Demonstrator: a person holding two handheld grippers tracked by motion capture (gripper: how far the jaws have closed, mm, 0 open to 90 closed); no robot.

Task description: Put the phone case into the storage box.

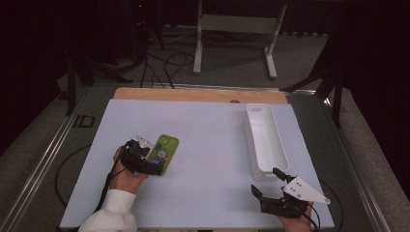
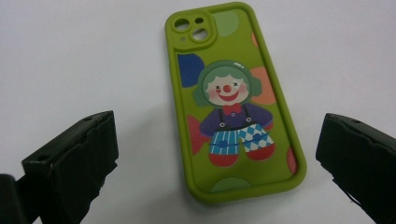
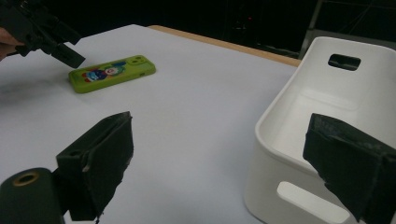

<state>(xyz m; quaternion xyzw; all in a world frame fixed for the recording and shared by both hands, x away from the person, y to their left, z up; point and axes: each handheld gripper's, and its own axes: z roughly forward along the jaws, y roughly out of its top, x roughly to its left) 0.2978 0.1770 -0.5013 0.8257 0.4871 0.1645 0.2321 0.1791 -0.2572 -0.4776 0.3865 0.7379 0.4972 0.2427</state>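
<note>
A lime-green phone case [image 1: 167,146] with a clown picture lies flat, back up, on the white table top [image 1: 208,145], left of centre. My left gripper [image 1: 153,159] is open, its jaws on either side of the case's near end. In the left gripper view the case [image 2: 231,102] lies between the two spread jaws of the left gripper [image 2: 219,140], with no contact visible. My right gripper [image 1: 266,180] is open and holds nothing at the front right, just short of the white bin [image 1: 247,126]. The right gripper view shows the right gripper [image 3: 222,140], the case [image 3: 112,72] and the bin [image 3: 280,100].
The long white bin is empty and has handle cut-outs in its end walls. It stands lengthwise at the right of the table. A wooden strip [image 1: 193,94] runs along the far edge. Beyond are a grey floor, cables and a metal stand [image 1: 234,24].
</note>
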